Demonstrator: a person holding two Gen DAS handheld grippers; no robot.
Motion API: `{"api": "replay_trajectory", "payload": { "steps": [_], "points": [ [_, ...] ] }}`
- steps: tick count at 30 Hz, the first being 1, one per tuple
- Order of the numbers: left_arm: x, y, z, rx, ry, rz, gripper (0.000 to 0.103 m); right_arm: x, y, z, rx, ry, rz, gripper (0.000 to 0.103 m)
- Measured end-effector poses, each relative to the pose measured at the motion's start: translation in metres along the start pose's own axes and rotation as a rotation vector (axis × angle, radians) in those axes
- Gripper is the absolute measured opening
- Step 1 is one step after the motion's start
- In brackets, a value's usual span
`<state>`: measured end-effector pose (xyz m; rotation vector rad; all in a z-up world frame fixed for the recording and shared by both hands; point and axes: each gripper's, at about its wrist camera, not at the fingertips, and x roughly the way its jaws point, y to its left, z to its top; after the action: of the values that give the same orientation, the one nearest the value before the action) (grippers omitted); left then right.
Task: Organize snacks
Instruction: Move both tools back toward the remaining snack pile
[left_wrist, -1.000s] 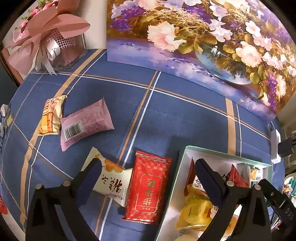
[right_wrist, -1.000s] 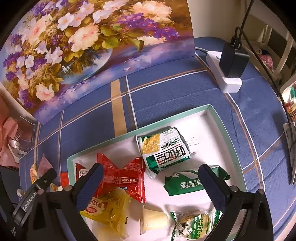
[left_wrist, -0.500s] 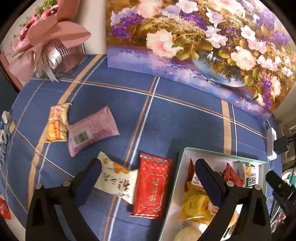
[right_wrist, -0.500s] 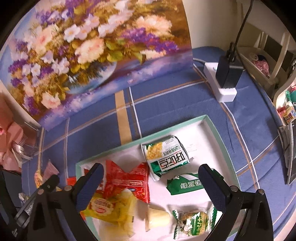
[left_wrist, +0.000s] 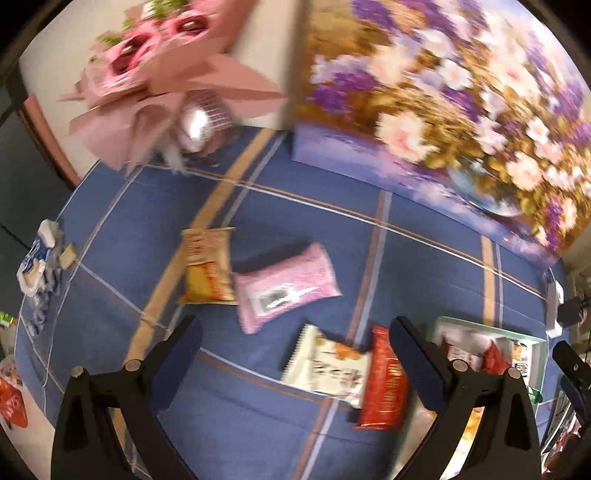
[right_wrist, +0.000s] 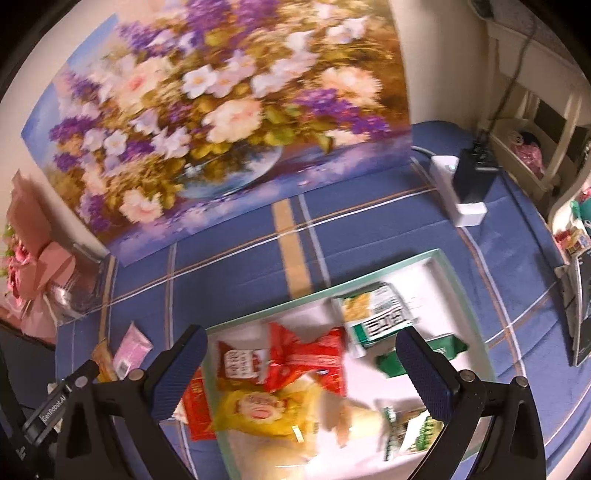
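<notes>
Your fingers (left_wrist: 186, 354) on both grippers gape wide, holding nothing; the left gripper (left_wrist: 295, 354) has swung left since earlier, over loose snacks: pink packet (left_wrist: 286, 286), white packet (left_wrist: 327, 365), red packet (left_wrist: 384, 380); tray (right_wrist: 458, 280) sits under the right gripper (right_wrist: 301, 365).

Four snack packets (left_wrist: 286, 284) lie loose beside the filled tray (right_wrist: 461, 280).

The left wrist camera looked down and forward over the blue tablecloth (left_wrist: 280, 206) from fairly high, facing the flower painting (left_wrist: 461, 92). The right wrist camera faced the same painting (right_wrist: 221, 103) from nearer the white tray (right_wrist: 461, 280). Both views shared the painting, the tray (left_wrist: 532, 338) and the pink packet (left_wrist: 288, 284) (right_wrist: 131, 347)
</notes>
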<state>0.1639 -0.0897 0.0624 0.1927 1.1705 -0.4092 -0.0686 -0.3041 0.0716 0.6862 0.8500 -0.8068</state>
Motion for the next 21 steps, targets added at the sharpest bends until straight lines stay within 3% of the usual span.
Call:
{"api": "replay_trajectory", "payload": {
  "steps": [10, 21],
  "points": [
    [0.008, 0.078, 0.002, -0.134, 0.032, 0.05, 0.101, 0.009, 0.082, -0.023, -0.131, 0.049, 0.09, 0.103],
    [0.028, 0.1, -0.004, -0.177, 0.087, 0.038, 0.101, 0.038, 0.144, -0.051, -0.206, 0.134, 0.166, 0.103]
  ]
}}
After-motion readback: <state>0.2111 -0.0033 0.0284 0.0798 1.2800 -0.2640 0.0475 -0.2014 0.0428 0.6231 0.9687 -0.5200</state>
